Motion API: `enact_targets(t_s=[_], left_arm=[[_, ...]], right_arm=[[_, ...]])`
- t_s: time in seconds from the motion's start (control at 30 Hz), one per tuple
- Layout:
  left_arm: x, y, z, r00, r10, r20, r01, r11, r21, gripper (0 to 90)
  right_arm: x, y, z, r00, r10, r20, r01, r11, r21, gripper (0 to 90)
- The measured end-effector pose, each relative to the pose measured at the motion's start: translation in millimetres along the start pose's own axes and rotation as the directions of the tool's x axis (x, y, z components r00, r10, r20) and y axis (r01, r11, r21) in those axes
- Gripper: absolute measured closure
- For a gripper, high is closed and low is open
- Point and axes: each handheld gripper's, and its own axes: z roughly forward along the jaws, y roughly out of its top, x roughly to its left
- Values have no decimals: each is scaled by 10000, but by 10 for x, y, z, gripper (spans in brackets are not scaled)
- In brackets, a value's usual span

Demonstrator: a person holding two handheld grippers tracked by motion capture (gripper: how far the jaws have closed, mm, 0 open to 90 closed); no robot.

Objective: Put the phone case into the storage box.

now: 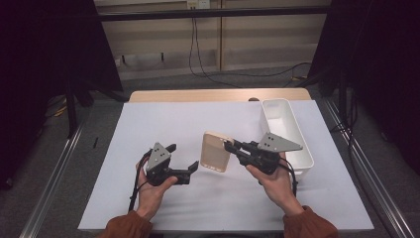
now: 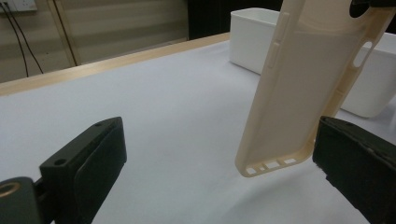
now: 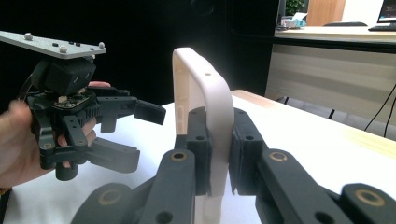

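Your table (image 1: 163,124) carries a white bin (image 1: 292,136) along its right edge. The phone case (image 1: 216,151) hangs above the table's middle, its top edge clamped in your right gripper (image 1: 229,145), whose fingers (image 3: 198,140) press both faces. Your left gripper (image 1: 184,157) has its fingers (image 2: 88,163) spread wide; the case's lower end sits between them, untouched.

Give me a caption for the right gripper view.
Right gripper clamps a cream phone case upright; open left gripper waits beside it.
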Motion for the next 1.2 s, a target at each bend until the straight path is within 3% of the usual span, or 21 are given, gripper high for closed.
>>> enact_targets(t_s=[0.13, 0.2, 0.33, 0.4, 0.47, 0.6, 0.87, 0.97, 1.1, 1.2], left_arm=[[22, -13, 5, 9999, -103, 84, 102, 9999, 107, 30], [30, -22, 5, 10000, 20, -70, -20, 10000, 10, 30], [89, -30, -3, 9994, 9, -359, -28, 9987, -518, 31], [121, -36, -13, 9995, -152, -286, 132, 9975, -691, 38], [149, -41, -37, 9985, -130, -525, 85, 9963, -853, 39], [208, -64, -100, 9980, -451, -434, 392, 9908, -1298, 49], [227, -149, -218, 9999, -86, 70, 94, 9924, -1225, 46], [248, -156, -290, 9997, -165, -170, 144, 9929, -1181, 46], [318, -197, -395, 9993, -353, -86, 337, 9897, -1394, 34], [367, -236, -482, 9997, -227, -121, 208, 9906, -1353, 35]], right_arm=[[-9, -10, -6, 10000, -5, 14, 4, 10000, 17, 805], [-17, -8, -24, 10000, 15, 49, -15, 10000, 60, 805], [-48, -6, -77, 9999, 32, 159, -34, 10000, 70, 805], [-67, -8, -103, 9997, 39, 229, -40, 10000, 71, 805], [-84, -9, -128, 9996, 72, 270, -74, 9999, 76, 805], [-110, -10, -175, 9993, 74, 378, -77, 9999, 96, 805], [-143, -4, -251, 9986, 50, 525, -56, 9999, 110, 805], [-164, 5, -284, 9982, 65, 599, -72, 9999, 121, 805], [-196, 24, -325, 9976, 62, 687, -68, 9999, 84, 805], [-222, 42, -364, 9969, 56, 785, -59, 10000, 42, 805]])
